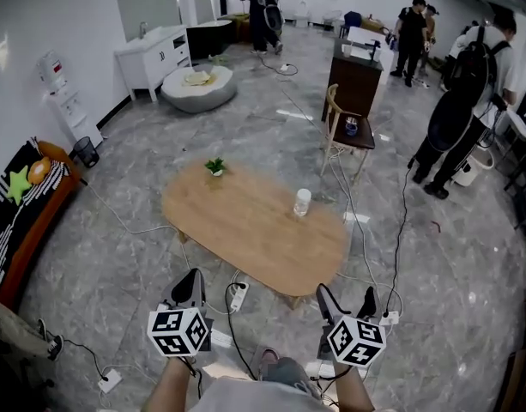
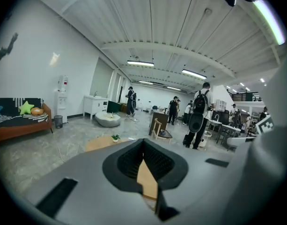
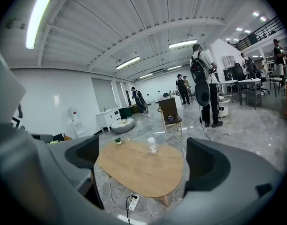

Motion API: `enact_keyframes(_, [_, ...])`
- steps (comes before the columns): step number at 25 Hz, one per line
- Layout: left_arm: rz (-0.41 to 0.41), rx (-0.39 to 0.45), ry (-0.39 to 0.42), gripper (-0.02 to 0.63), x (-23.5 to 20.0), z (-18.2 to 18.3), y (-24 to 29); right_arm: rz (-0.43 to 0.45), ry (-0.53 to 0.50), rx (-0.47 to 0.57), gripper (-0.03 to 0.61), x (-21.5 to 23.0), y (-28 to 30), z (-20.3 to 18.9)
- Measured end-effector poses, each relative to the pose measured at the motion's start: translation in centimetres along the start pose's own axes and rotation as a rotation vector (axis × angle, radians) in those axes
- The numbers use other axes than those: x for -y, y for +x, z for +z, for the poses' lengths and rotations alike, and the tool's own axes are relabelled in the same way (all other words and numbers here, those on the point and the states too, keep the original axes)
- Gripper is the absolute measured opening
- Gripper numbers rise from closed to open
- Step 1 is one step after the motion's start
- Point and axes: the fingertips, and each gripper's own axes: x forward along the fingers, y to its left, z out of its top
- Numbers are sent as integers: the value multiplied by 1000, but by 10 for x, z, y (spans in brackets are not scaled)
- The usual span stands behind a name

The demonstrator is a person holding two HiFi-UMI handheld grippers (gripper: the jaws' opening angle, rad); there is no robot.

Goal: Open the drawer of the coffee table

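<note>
Standing in the middle of the grey marble floor [image 1: 443, 273], the coffee table [image 1: 254, 230] shows its rounded wooden top, with short legs under the near edge. A small potted plant [image 1: 215, 166] sits at the far left end of the top, and a clear bottle [image 1: 303, 202] stands near the far right edge. On the floor just at the near side of the table lies a white power strip [image 1: 238, 297] with its cable.

Both grippers hang nearer than the table and apart from it. The left gripper [image 1: 192, 280] has its jaws pressed together with nothing in them, while the right gripper [image 1: 347, 299] holds its jaws wide apart, empty – the table top shows between them. Beyond the table, far right, stands a wooden chair [image 1: 344, 131]; a sofa [image 1: 27, 221] is at the left wall.
</note>
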Motion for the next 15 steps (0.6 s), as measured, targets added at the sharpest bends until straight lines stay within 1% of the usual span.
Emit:
enact_keyframes(7, [-31,-42,-10,-6,-9,3,46,-13,-5,-48,584,-10,40,0])
enact_keyframes(11, [-76,-61,-11,-6,-23,15,77,-42,16,-17,584,-27,60,15])
enact_keyframes(15, [-137,-71,21,-6,-33,29,95,-101,41,2,583,-36,60,18])
